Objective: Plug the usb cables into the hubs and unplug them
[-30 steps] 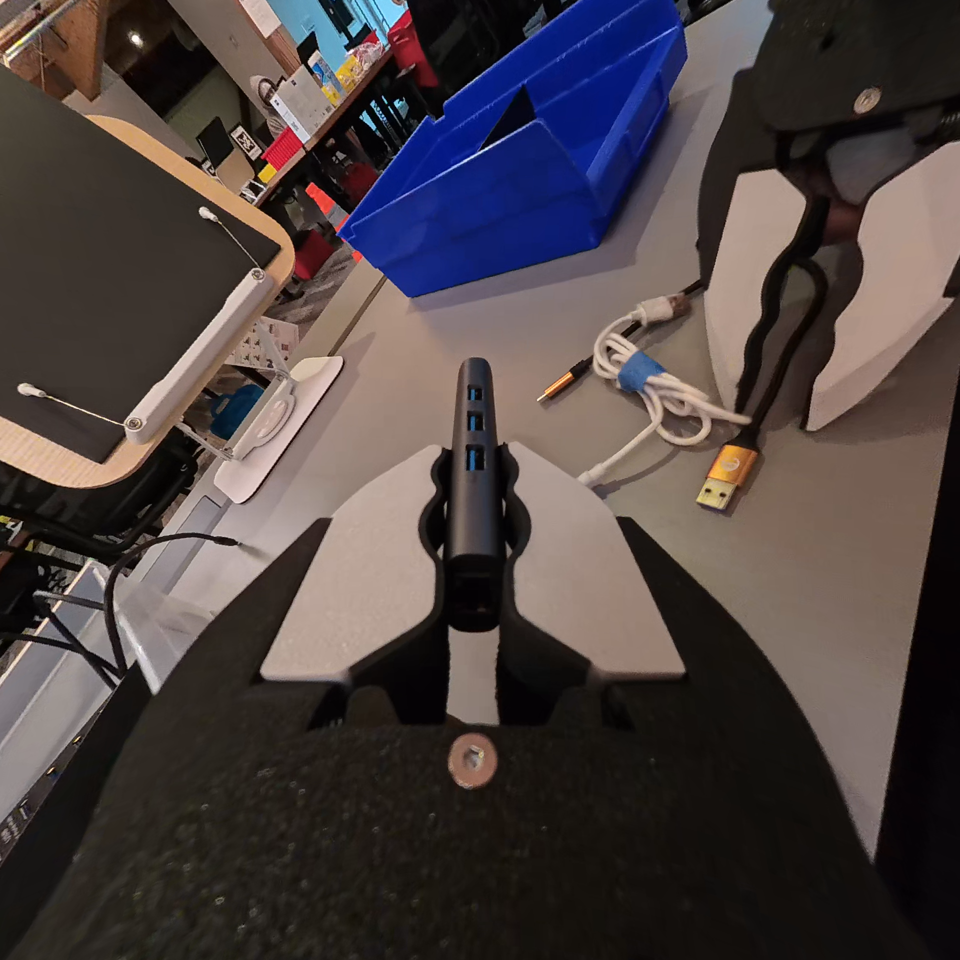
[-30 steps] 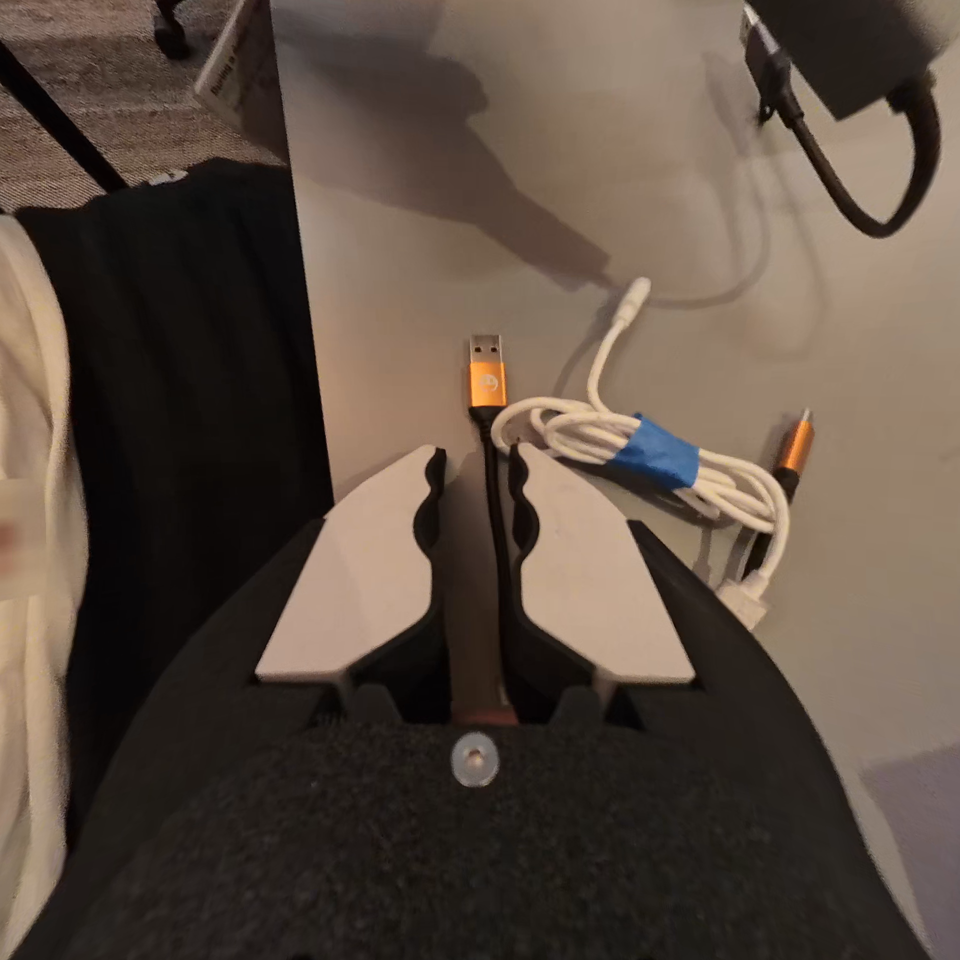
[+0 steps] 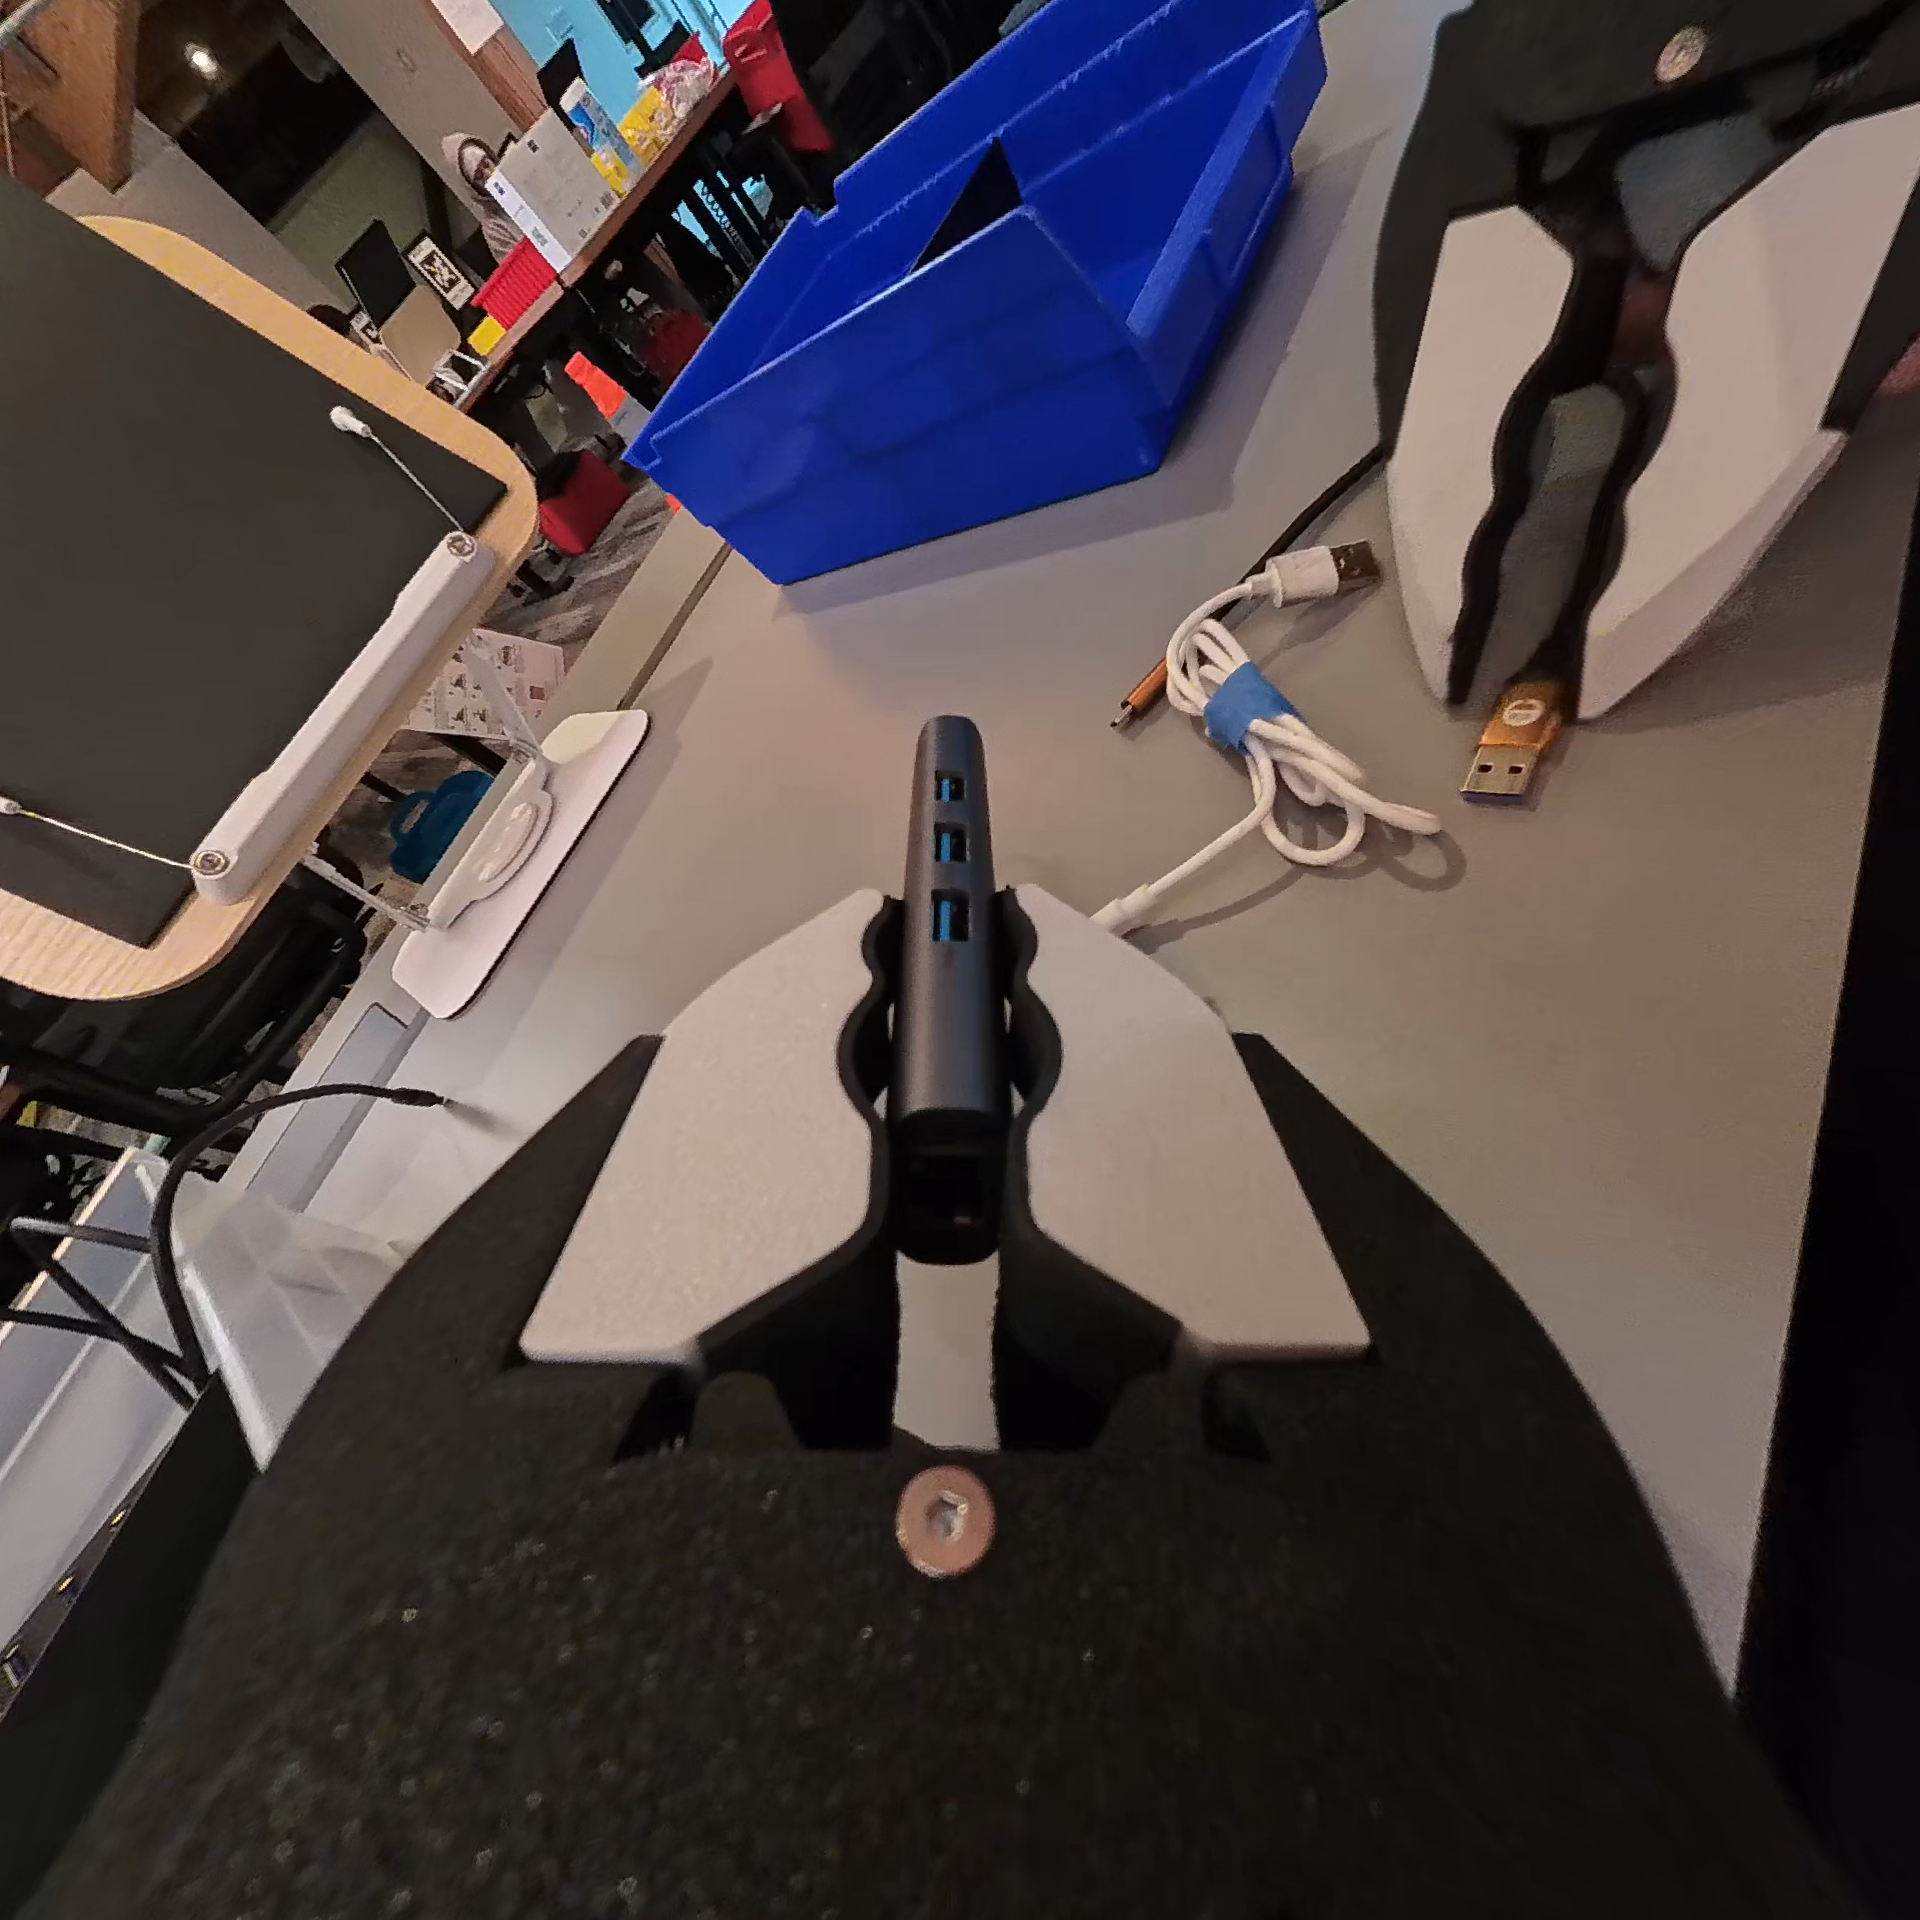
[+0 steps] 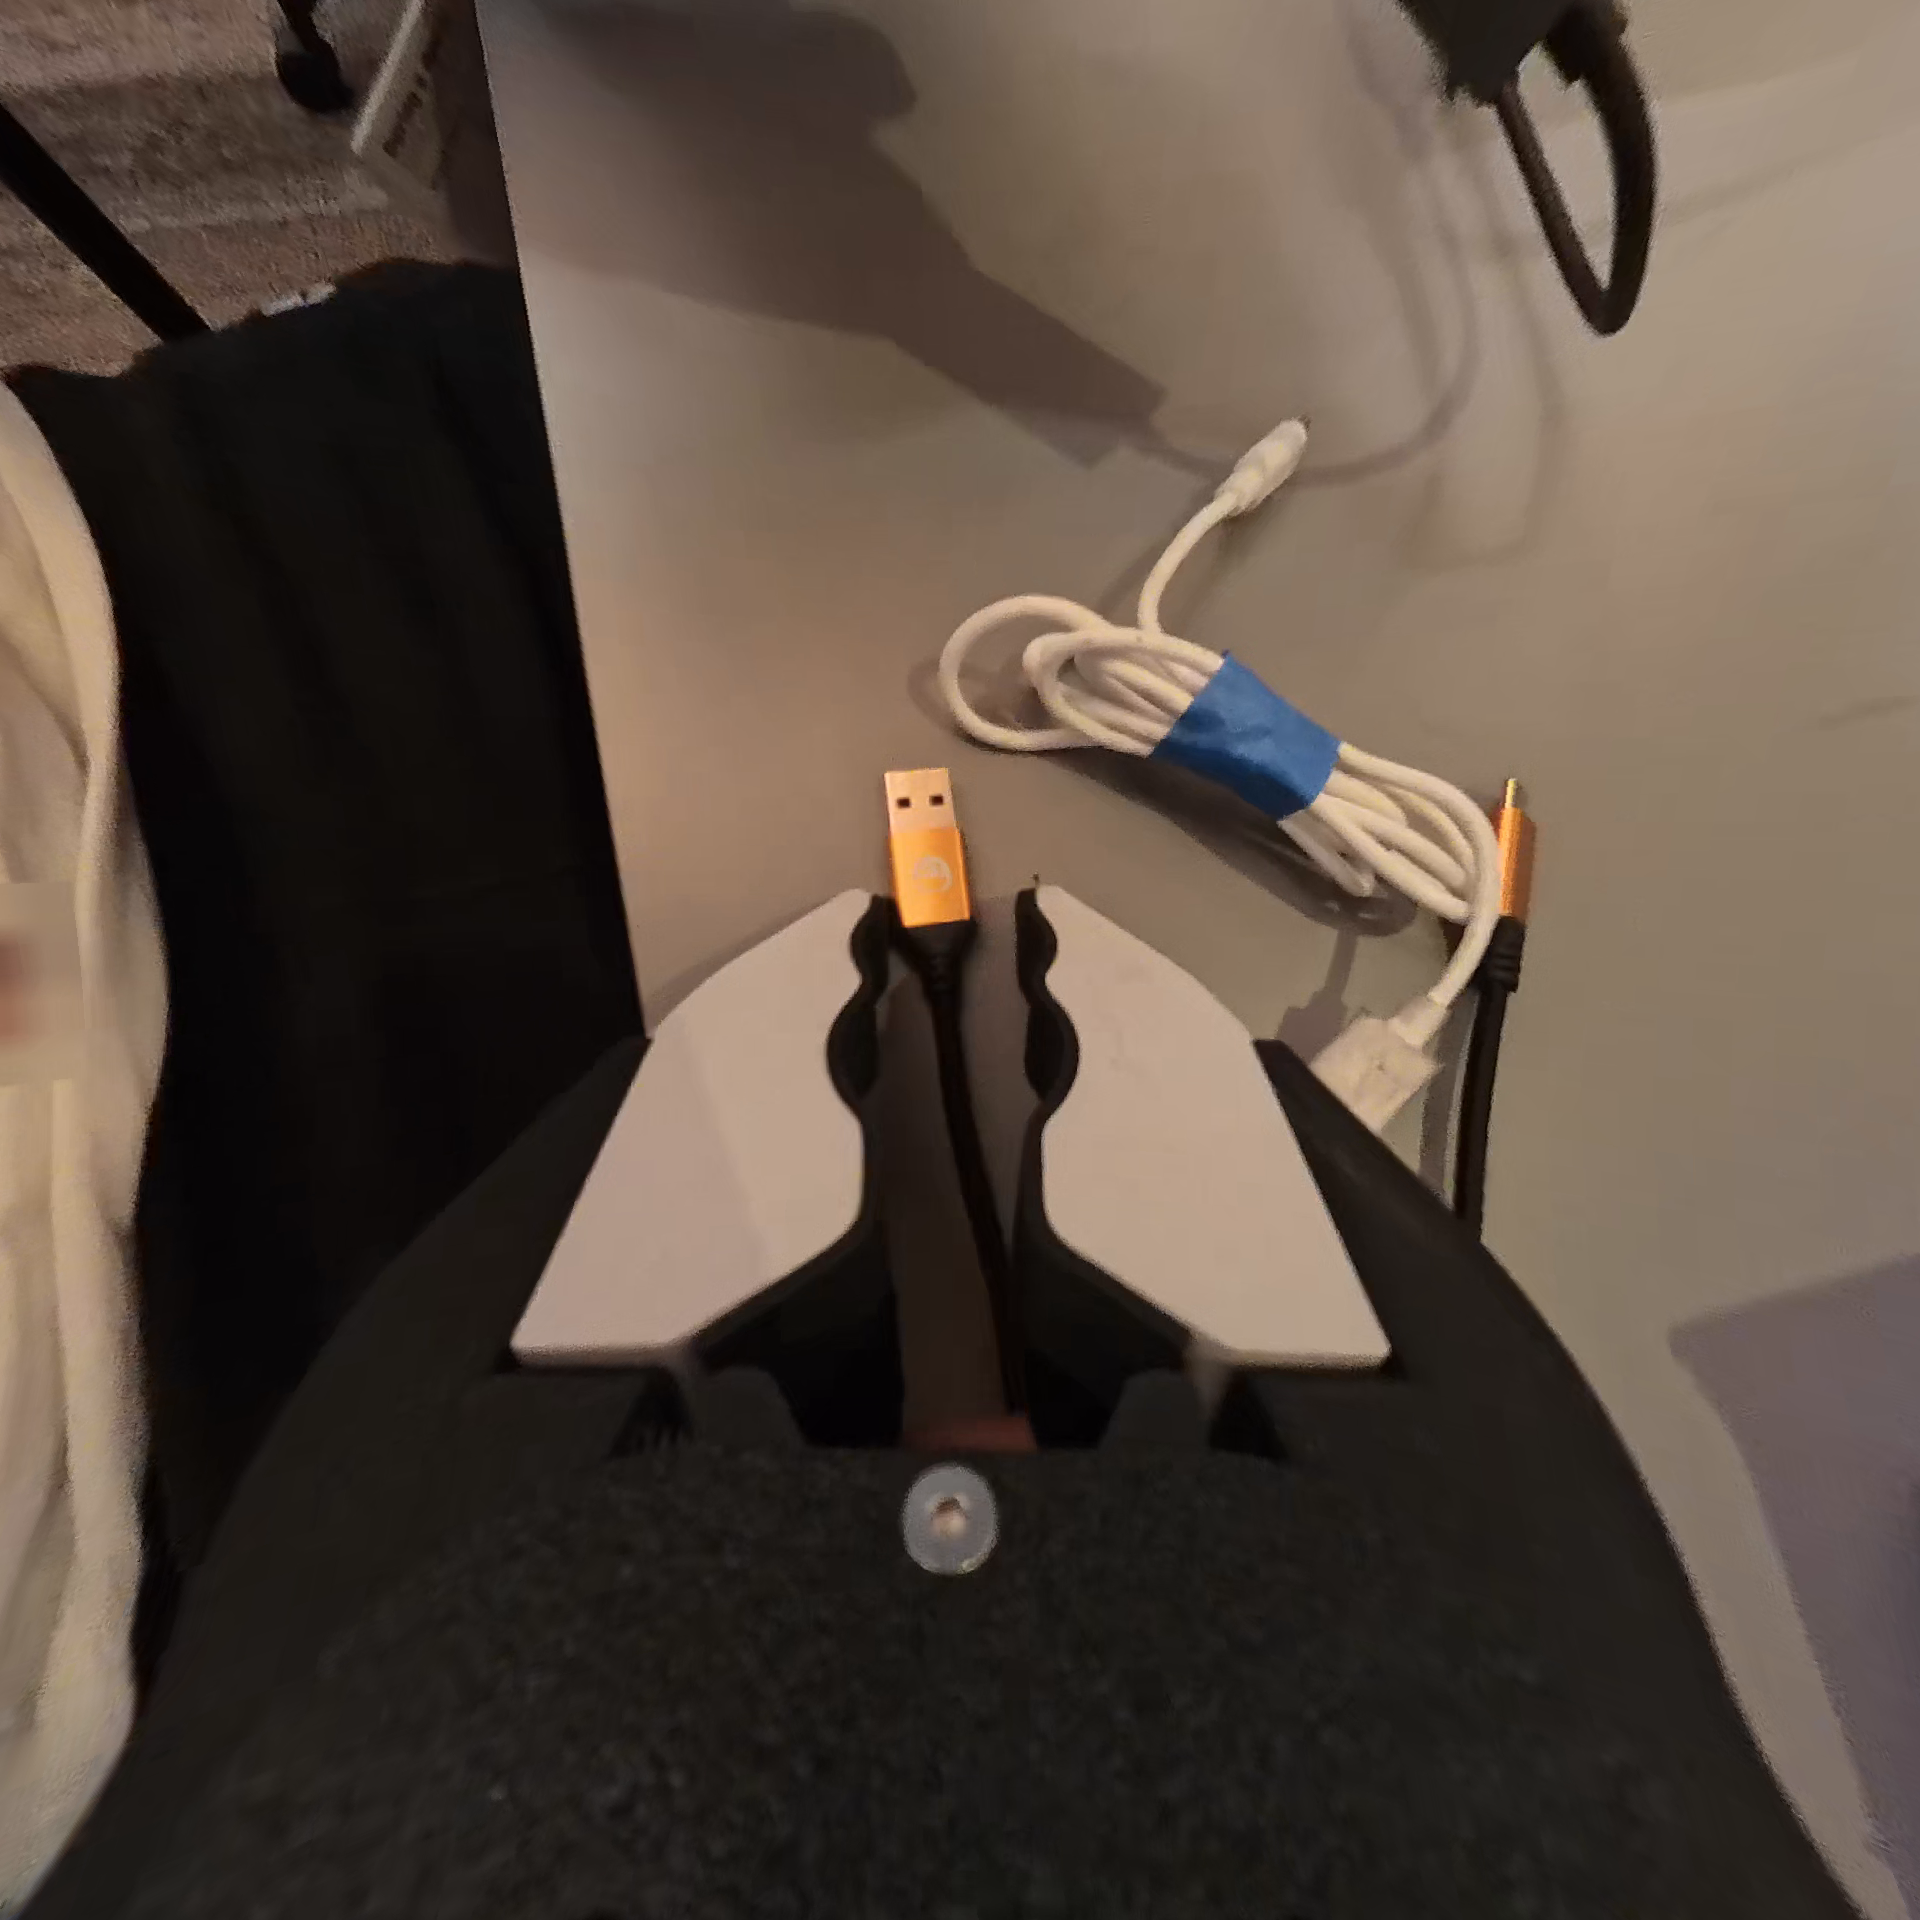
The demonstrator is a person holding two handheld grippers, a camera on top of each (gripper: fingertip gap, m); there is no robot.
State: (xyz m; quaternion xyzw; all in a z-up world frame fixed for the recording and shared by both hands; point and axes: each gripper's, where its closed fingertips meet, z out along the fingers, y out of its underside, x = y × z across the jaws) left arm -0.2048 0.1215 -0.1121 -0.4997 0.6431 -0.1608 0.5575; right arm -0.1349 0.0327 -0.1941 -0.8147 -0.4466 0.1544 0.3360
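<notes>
Left wrist view: my left claw (image 3: 943,914) is pinched on the dark USB hub (image 3: 948,966), as it was a second ago; the hub pokes straight out ahead between my fingers, its three blue ports facing up. What has changed lies ahead and to the right: my right claw (image 3: 1527,665) has slid down the black cable, so its fingertips now sit at the orange USB-A plug (image 3: 1512,743) instead of well up the cord. I judge the plug will steer more firmly from there. The white cable bundle (image 3: 1273,748) with its blue tape lies between the two claws, on the grey table (image 3: 1455,1143), and the blue bin (image 3: 966,343) stands far ahead

Right wrist view: my right claw (image 4: 945,904) is spread wider than a second ago, and the orange USB-A plug (image 4: 928,852) now sits right at my fingertips, leaning toward the left finger, metal tip forward. The black cord runs back through the gap. Whether my pads truly press it I cannot tell; the gap looks loose. The white cable bundle (image 4: 1226,727) lies ahead to the right. Nothing is plugged in yet; I judge regripping the plug and lining it up with a port comes next
</notes>
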